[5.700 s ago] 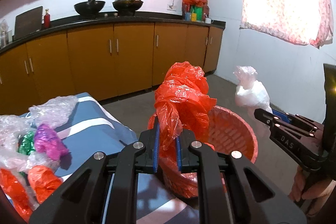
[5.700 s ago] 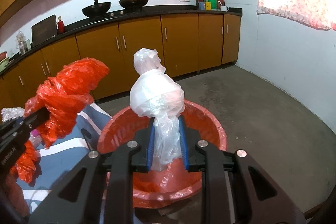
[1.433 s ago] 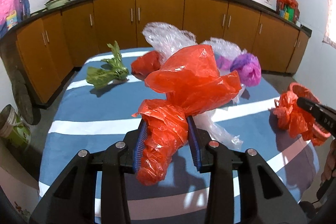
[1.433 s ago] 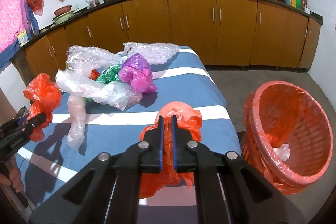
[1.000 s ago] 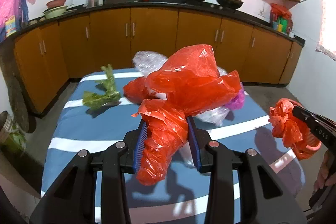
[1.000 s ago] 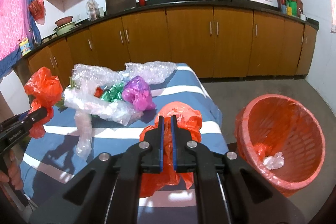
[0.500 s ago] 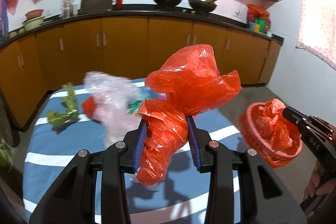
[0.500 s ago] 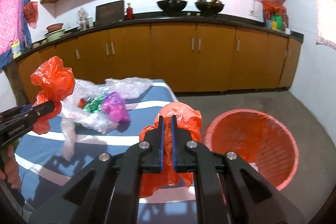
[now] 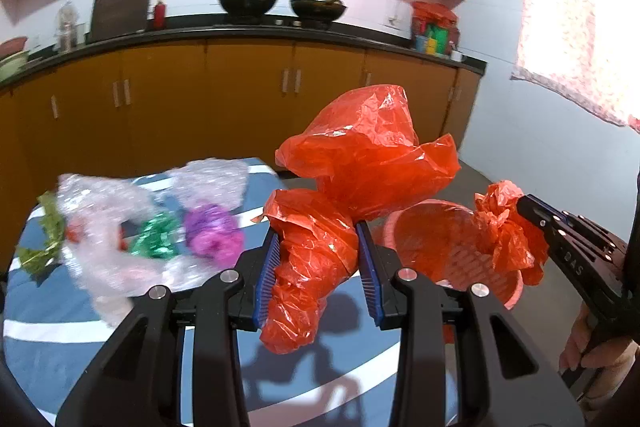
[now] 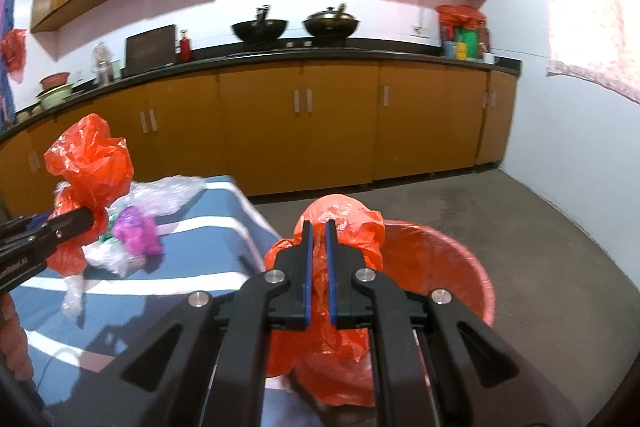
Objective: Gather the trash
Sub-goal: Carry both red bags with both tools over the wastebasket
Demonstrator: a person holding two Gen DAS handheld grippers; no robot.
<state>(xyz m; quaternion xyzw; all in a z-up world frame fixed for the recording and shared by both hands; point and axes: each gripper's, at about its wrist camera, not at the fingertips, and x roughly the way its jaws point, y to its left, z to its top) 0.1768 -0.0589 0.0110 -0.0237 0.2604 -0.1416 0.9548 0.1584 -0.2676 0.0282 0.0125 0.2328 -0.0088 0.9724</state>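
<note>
I'm clamping my left gripper [image 9: 318, 269] on a big crumpled red bag [image 9: 360, 187], its top billowing above the jaws. I'm pinching a smaller red bag [image 10: 340, 259] in my right gripper [image 10: 319, 267], jaws nearly together, just in front of the red basket [image 10: 460, 267] on the floor. Clear wrap [image 9: 120, 227], 1 purple wad [image 9: 214, 235] and 1 green wad [image 9: 156, 239] are lying on the striped blue table [image 9: 48, 347].

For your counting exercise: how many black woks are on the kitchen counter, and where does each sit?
2. One wok sits on the counter left of centre; a second, lidded wok stands just right of it. Others may be hidden outside the frame.
</note>
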